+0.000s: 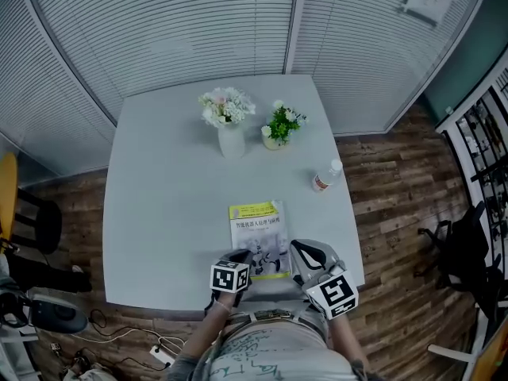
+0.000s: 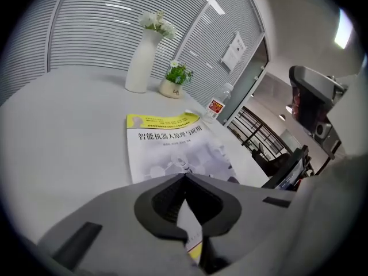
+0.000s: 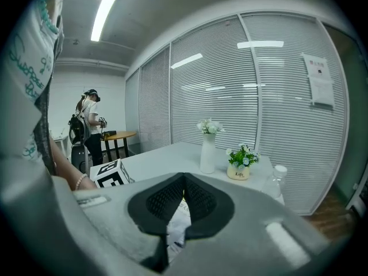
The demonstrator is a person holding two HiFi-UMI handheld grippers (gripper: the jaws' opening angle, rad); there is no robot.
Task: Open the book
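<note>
Pale grey table [image 1: 159,213], blinds behind. Closed book [image 1: 258,230] flat just ahead of and under both jaws. Tips pressed together on left gripper [image 2: 184,176] and right gripper [image 3: 183,176], nothing clearly between. Looks light, thin, glossy, floppy-covered; best lifted by the cover's free edge beside the right jaws.

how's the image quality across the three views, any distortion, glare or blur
Head view: evenly lit, sharp, but the window blinds bow at the edges. Left gripper view: heavy fisheye with a dark round border; the yellow-and-white paperback book is readable, the grey left tongs close up look soft. Right gripper view: same round border; the ceiling strip light is blown out, the tall white vase is clear.
</note>
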